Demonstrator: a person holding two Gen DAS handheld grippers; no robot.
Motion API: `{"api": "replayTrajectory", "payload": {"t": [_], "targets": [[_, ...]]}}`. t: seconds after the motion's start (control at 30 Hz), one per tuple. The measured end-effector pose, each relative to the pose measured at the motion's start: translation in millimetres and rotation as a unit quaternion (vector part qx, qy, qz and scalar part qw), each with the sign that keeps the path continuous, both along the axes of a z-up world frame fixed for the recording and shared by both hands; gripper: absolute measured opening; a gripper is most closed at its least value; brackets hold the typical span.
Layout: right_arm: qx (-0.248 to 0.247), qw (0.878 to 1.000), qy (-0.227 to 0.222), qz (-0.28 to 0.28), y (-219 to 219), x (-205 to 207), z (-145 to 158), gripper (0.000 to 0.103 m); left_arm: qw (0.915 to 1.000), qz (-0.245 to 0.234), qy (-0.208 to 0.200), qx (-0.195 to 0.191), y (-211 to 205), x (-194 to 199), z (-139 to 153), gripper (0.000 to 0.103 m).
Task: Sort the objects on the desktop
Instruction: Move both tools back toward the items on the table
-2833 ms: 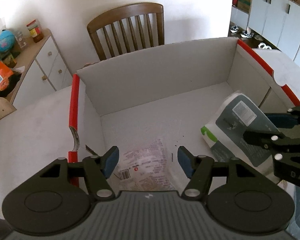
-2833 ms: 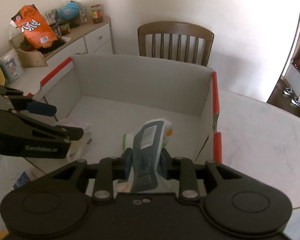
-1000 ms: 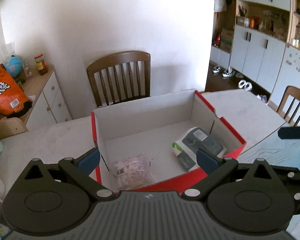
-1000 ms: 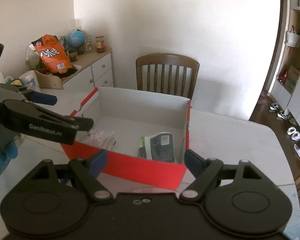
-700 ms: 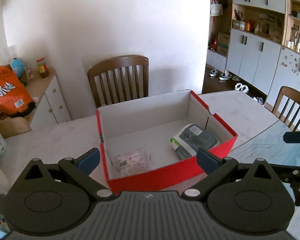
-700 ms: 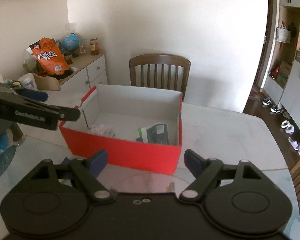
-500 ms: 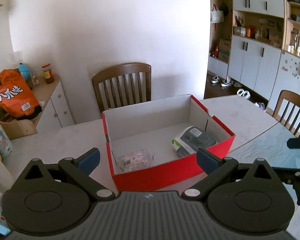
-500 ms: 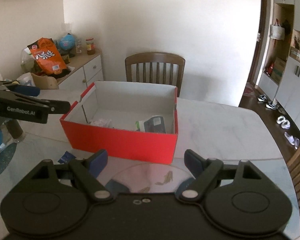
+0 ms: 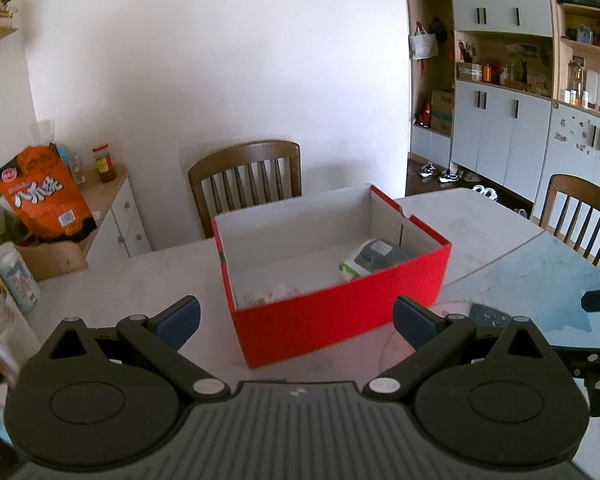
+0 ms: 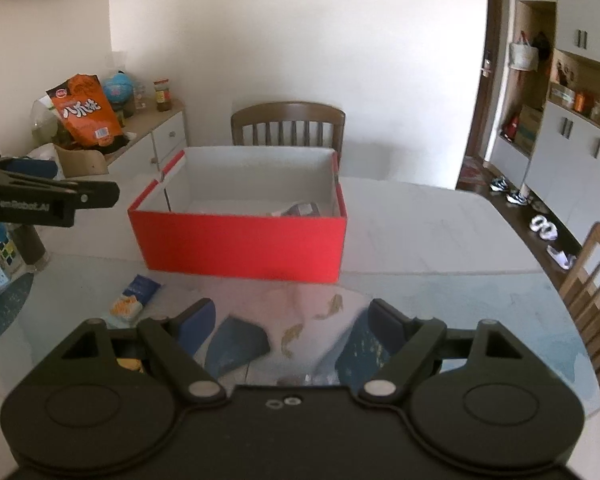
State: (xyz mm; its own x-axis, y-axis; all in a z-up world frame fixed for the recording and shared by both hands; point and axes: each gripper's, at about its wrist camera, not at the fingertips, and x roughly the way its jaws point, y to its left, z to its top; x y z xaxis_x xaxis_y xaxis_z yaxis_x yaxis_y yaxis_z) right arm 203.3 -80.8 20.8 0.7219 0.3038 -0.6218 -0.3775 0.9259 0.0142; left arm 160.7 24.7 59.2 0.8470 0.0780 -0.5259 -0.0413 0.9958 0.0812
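Observation:
A red box (image 9: 340,312) with a white inside stands on the table; it also shows in the right wrist view (image 10: 240,246). Inside lie a grey and white pack with a green edge (image 9: 374,256) and a clear crinkled packet (image 9: 272,294). My left gripper (image 9: 296,318) is open and empty, held back from the box's near wall. My right gripper (image 10: 290,322) is open and empty above the table's front part. Below it lie a blue and orange packet (image 10: 134,295) and a dark blue packet (image 10: 238,344).
A wooden chair (image 9: 246,182) stands behind the box. A side cabinet (image 10: 156,136) at the left carries an orange snack bag (image 10: 85,110) and jars. Another chair (image 9: 582,216) is at the right table edge. A blue patterned mat (image 9: 540,280) covers the table's near part.
Both grippers have pulled back and risen away from the box. The right one let go of the grey pack in the box; both now stand wide open.

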Motion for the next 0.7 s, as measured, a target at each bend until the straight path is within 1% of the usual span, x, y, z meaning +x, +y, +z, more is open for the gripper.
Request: {"api": "replayTrajectory", "payload": {"t": [0.3,0.37,0.43,0.7], "targets": [[-0.021,1.0,0.005,-0.019,3,-31,-27,0.081,1.0,0.006,-0.003,0.007,0,-37,-25,0.103],[-0.017,0.999,0.013,-0.023,3,-36,-33,0.081,0.9999,0.008,-0.003,0.009,1,-44,-30,0.103],[-0.02,0.999,0.02,-0.028,3,-39,-38,0.081,0.9999,0.011,0.002,0.004,2,-50,-35,0.103],[-0.026,0.998,0.038,-0.044,-2,-48,-57,0.084,0.9999,0.001,0.016,-0.001,6,-65,-59,0.103]]}}
